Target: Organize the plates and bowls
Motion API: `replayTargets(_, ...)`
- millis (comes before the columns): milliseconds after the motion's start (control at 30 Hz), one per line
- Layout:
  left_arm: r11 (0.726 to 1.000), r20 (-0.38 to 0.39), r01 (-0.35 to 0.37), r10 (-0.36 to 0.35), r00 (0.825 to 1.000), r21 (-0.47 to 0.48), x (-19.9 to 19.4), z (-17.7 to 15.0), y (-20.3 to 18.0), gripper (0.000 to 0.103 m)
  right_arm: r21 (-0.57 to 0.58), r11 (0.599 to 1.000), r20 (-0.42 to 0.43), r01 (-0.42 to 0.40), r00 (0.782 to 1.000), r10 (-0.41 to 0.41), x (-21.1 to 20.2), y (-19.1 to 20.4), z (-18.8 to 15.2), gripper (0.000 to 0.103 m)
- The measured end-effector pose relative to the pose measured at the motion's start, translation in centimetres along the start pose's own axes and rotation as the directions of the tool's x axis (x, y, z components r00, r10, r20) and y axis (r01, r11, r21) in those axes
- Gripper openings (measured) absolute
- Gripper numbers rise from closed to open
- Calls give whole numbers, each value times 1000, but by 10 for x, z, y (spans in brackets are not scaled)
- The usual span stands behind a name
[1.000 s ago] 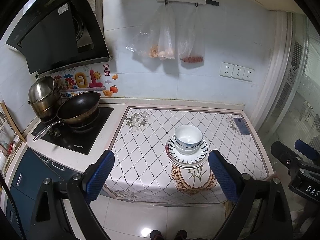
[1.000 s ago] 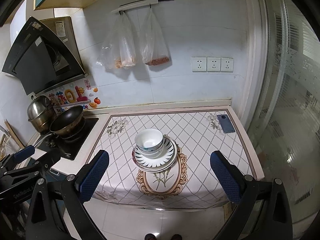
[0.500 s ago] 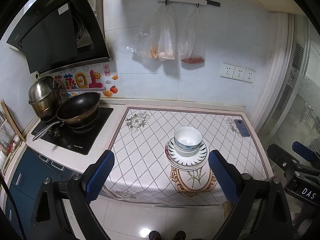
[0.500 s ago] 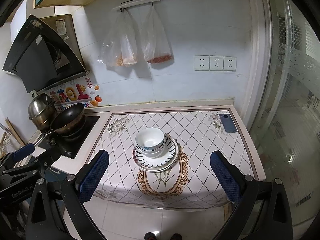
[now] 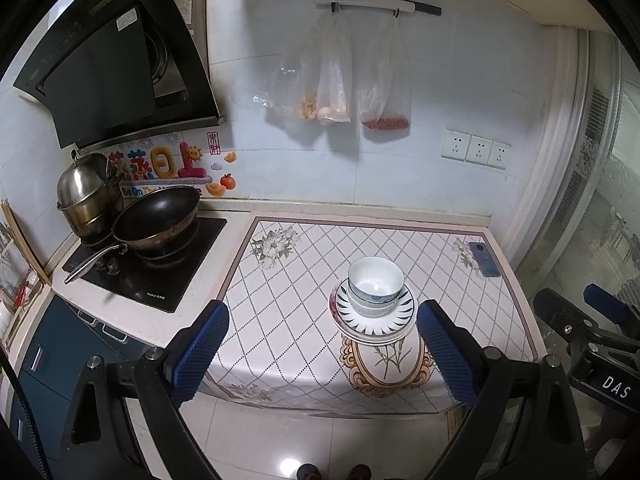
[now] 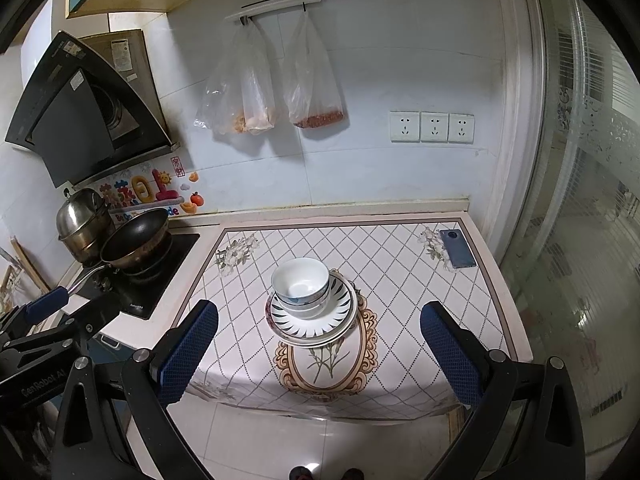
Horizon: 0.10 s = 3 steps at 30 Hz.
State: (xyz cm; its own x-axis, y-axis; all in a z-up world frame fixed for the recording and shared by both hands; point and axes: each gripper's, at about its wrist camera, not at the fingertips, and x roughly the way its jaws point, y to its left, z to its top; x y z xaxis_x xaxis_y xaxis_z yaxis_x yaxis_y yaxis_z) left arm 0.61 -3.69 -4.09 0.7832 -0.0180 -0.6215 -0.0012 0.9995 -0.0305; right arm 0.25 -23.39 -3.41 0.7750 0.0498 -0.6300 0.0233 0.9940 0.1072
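Stacked white bowls [image 5: 375, 286] [image 6: 302, 286] with blue trim sit on a stack of plates [image 5: 374, 322] [image 6: 312, 326], the top one with dark leaf marks. The stack stands near the front middle of a counter covered by a diamond-patterned cloth [image 5: 296, 280] [image 6: 400, 280]. My left gripper [image 5: 324, 354] is open and empty, held back from the counter's front edge. My right gripper [image 6: 320, 354] is open and empty too, also in front of the counter. Each gripper shows at the edge of the other's view.
A dark wok [image 5: 158, 218] [image 6: 136, 236] and a steel pot [image 5: 86, 192] [image 6: 82, 218] sit on the cooktop at the left. A blue phone [image 5: 484, 258] [image 6: 458, 254] lies at the counter's back right. Plastic bags [image 5: 340, 76] hang on the wall. A glass door is at the right.
Both grippers have drawn slightly back from the counter, so the stack looks a little farther. Bowls and plates have not moved.
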Motion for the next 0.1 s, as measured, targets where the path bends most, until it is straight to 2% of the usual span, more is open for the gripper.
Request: replayTargets(100,1000,3,-1,1,1000,0,1,0,-2,96,1,1000,2,-1,1000,1,0,2,1,103)
